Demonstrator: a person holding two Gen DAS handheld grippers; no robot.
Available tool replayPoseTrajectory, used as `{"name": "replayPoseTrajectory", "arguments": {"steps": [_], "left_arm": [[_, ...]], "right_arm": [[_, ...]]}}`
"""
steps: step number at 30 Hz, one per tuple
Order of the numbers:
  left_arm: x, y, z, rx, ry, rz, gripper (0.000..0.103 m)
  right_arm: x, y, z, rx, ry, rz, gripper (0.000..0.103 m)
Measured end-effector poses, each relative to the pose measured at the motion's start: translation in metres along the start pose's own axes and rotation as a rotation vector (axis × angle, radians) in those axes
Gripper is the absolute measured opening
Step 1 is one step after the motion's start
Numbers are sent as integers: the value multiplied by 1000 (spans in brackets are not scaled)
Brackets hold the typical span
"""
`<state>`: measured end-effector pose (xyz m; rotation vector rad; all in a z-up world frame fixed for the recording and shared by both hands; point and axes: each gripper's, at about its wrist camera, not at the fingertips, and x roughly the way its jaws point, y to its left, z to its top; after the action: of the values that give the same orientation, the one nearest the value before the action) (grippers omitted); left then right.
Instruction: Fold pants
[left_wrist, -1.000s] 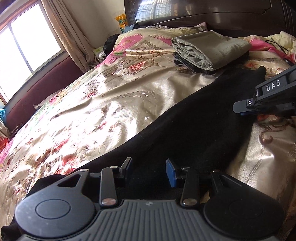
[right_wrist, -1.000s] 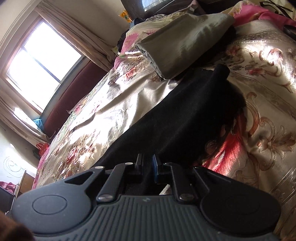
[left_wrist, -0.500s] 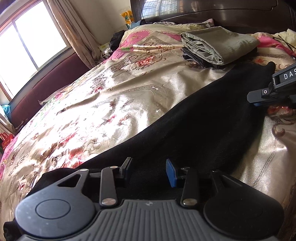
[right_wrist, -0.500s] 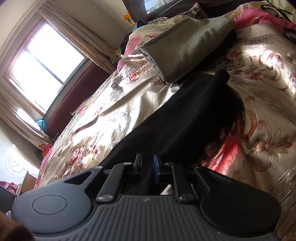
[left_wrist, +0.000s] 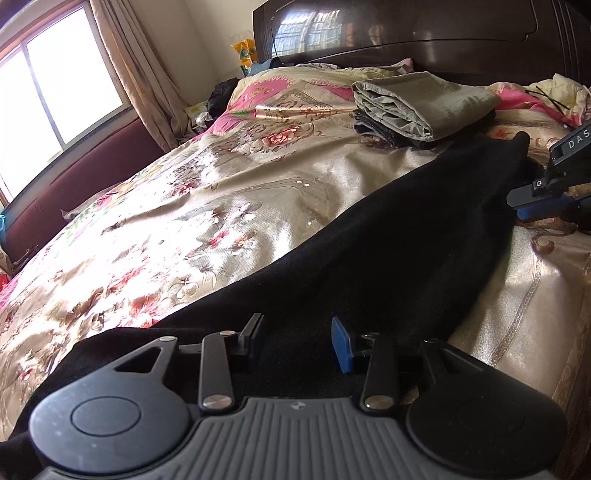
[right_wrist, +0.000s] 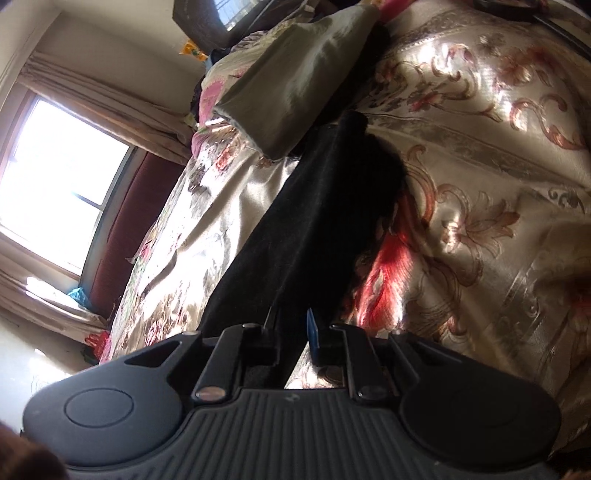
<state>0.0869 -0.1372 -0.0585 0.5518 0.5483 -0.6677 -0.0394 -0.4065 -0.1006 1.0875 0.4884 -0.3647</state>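
Currently the long black knit pants (left_wrist: 388, 236) lie stretched across the shiny floral satin bedspread (left_wrist: 229, 206), near edge to far right. Right tool (right_wrist: 291, 332), jaws narrow, pinches a raised ridge of the cloth. Left tool (left_wrist: 297, 338) gapes partway over the fabric; whether it grips, cannot tell. Best lifted evenly, both ends together, avoiding twist. Folded grey-green cloth (left_wrist: 421, 99) sits far; window (left_wrist: 55, 88) left.

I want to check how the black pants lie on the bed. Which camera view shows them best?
The left wrist view: the black pants stretch in a long band across the bedspread, from the near edge to the far end. The right wrist view shows them tilted and partly blurred.
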Motion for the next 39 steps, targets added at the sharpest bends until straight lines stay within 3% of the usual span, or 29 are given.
{"name": "replayPoseTrajectory", "arguments": {"steps": [5, 12, 17, 19, 21, 24, 26, 28, 30, 31, 38, 39], "left_arm": [[3, 8, -5, -13, -29, -25, 54], [15, 12, -6, -41, -34, -42, 54], [15, 14, -2, -40, -38, -41, 54], [16, 13, 0, -35, -40, -37, 54], [18, 13, 2, -34, -42, -37, 54], [20, 11, 6, -33, -43, -36, 54], [21, 9, 8, -35, -43, -44, 54], [22, 4, 9, -18, -46, -47, 54], [23, 0, 10, 6, -51, -53, 54], [23, -3, 10, 19, -54, -59, 54], [33, -22, 10, 72, -34, -124, 54], [34, -27, 10, 75, -24, -134, 54]], "right_arm": [[-3, -4, 7, 32, -69, -90, 17], [21, -17, 23, 157, -63, -53, 25], [13, -34, 27, 243, -74, 32, 26], [12, -39, 30, 262, -81, 56, 31], [17, -34, 33, 247, -71, 54, 44], [30, -14, 34, 153, -61, -1, 57], [37, -6, 34, 143, -75, -24, 59], [41, -5, 37, 149, -71, -24, 54], [42, -7, 36, 154, -60, -18, 19], [42, -10, 34, 171, -47, 13, 14], [66, -14, 39, 134, -48, 26, 18], [71, -14, 39, 122, -39, 12, 12]]}}
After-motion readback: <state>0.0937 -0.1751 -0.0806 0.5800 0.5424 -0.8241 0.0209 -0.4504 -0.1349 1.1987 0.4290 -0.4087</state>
